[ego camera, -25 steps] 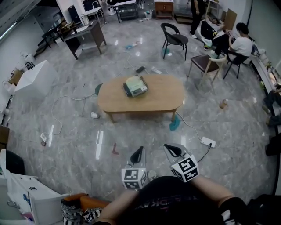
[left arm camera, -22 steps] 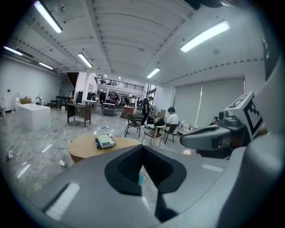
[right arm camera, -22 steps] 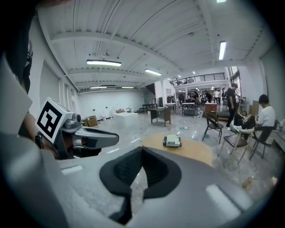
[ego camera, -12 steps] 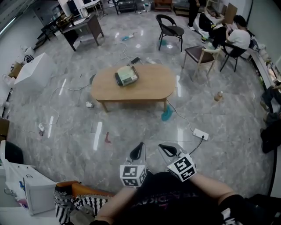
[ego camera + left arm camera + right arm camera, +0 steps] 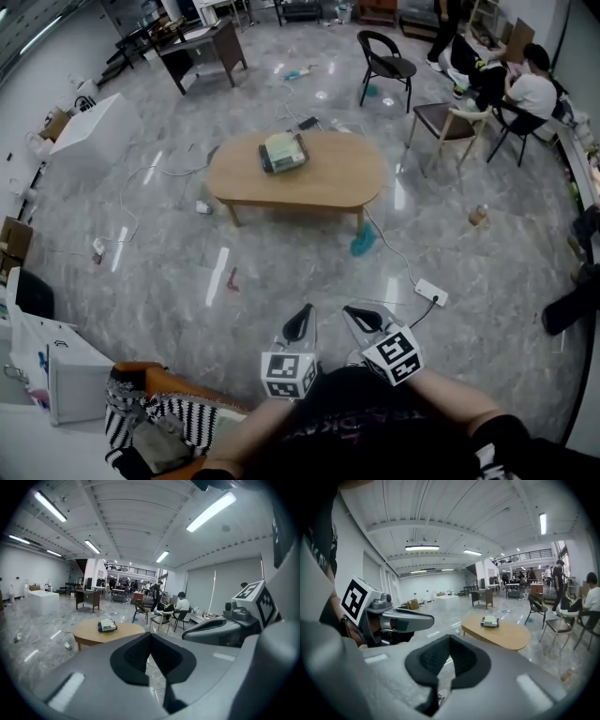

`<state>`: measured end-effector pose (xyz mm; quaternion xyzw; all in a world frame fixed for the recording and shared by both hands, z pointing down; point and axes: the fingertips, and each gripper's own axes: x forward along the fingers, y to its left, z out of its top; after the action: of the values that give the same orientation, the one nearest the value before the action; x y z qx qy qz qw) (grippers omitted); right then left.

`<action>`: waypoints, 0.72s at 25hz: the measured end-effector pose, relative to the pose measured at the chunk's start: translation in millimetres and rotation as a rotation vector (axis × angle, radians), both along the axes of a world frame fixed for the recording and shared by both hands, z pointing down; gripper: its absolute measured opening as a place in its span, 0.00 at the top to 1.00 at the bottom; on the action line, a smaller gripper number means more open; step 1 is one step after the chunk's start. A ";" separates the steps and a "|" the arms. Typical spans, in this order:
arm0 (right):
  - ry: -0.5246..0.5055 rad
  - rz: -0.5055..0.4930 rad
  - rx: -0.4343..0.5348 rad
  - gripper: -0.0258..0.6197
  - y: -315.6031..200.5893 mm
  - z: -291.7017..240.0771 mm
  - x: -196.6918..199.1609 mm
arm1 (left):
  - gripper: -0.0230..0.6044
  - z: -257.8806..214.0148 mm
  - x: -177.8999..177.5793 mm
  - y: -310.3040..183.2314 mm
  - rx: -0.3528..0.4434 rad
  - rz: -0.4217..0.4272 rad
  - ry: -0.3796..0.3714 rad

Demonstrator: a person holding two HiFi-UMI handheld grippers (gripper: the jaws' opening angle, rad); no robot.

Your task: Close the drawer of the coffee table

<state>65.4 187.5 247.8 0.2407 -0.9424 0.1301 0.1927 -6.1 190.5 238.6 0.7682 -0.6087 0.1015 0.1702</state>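
Note:
The oval wooden coffee table [image 5: 309, 183] stands on the grey marble floor well ahead of me, also seen as the coffee table [image 5: 93, 633] and the coffee table [image 5: 511, 637] in the gripper views. A stack of books [image 5: 283, 152] lies on its top. No drawer shows from this side. My left gripper [image 5: 300, 322] and right gripper [image 5: 361, 319] are held close to my body, side by side, both shut and empty, pointing toward the table with a stretch of floor between.
Dark chairs [image 5: 386, 64] and seated people [image 5: 525, 94] are beyond the table at the right. A power strip [image 5: 431, 292] with its cable lies on the floor right of my path, a teal cloth [image 5: 364, 244] by the table leg. A white box [image 5: 98, 127] stands far left.
The view has shifted and the table sits a little higher and more central than before. Both grippers stay shut, in the same place before my body.

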 end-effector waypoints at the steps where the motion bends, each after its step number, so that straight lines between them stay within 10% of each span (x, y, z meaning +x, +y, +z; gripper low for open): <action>1: 0.001 -0.006 -0.006 0.96 0.5 2.8 2.3 | 0.96 3.3 2.9 0.5 -0.008 -0.004 0.003; 18: -0.017 0.019 -0.027 0.96 -10.9 11.3 36.5 | 0.96 13.4 36.9 -13.7 -0.031 0.019 0.001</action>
<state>101.9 176.5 259.1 0.2461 -0.9397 0.1467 0.1867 30.8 176.8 252.0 0.7712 -0.5997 0.1124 0.1814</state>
